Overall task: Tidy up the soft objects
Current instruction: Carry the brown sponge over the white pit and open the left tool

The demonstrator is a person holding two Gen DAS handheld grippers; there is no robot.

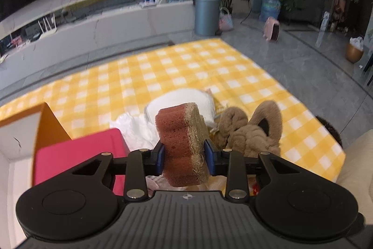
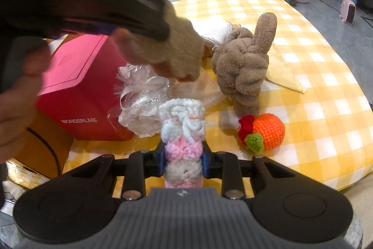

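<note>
My left gripper [image 1: 184, 155] is shut on a red-brown sponge [image 1: 181, 146] with a tan scrub side, its blue pads pressing both flanks. In the right wrist view the same sponge [image 2: 177, 48] hangs blurred above the table, under the left gripper's black body. My right gripper [image 2: 184, 160] is shut on a white, pink and grey crocheted piece [image 2: 183, 127], which stands up between the pads. A brown plush toy [image 1: 251, 132] [image 2: 242, 67] lies on the yellow checked cloth [image 1: 163, 67]. An orange crocheted fruit [image 2: 265, 132] sits to the right of the right gripper.
A pink box [image 1: 77, 155] [image 2: 81, 85] stands at the left, with an orange cardboard box [image 1: 50, 125] beside it. A white roll [image 1: 186, 99] and a clear-wrapped white bundle [image 2: 142, 99] lie behind the grippers. A blue-grey bin [image 1: 206, 15] stands on the floor beyond.
</note>
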